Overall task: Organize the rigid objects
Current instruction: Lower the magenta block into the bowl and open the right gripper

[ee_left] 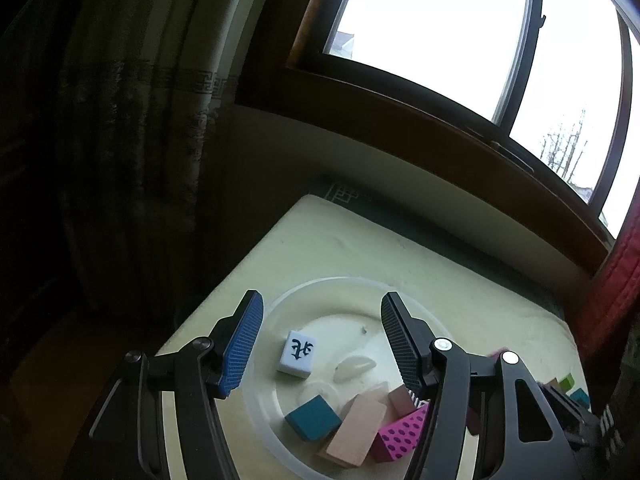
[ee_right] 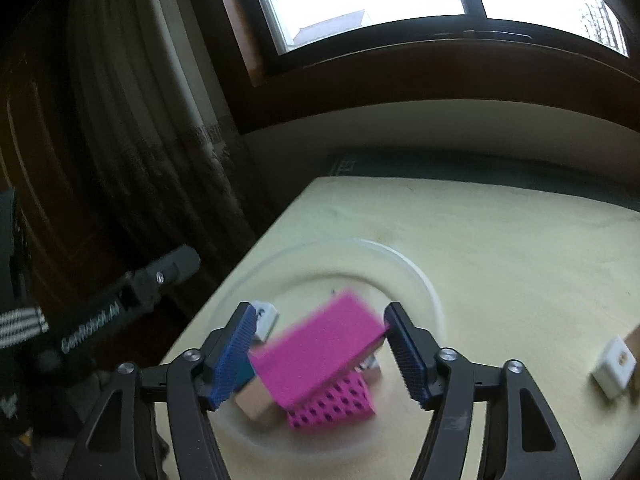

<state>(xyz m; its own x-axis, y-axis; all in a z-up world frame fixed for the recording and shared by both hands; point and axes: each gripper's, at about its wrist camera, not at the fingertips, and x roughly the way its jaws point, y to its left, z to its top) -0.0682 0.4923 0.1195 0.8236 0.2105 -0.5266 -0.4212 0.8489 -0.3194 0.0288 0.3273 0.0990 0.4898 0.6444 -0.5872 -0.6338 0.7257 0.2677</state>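
The right gripper (ee_right: 318, 354), jaws wide, straddles a plain pink block (ee_right: 320, 350) over the clear plate (ee_right: 424, 280); light, stiff, probably best pinched across its flat sides.

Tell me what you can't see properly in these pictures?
- Right wrist view: pink block is motion-blurred; whether the fingers grip it is unclear.
- Right wrist view: white tile, print too small.
- Left wrist view: coloured blocks mostly hidden behind the left gripper.
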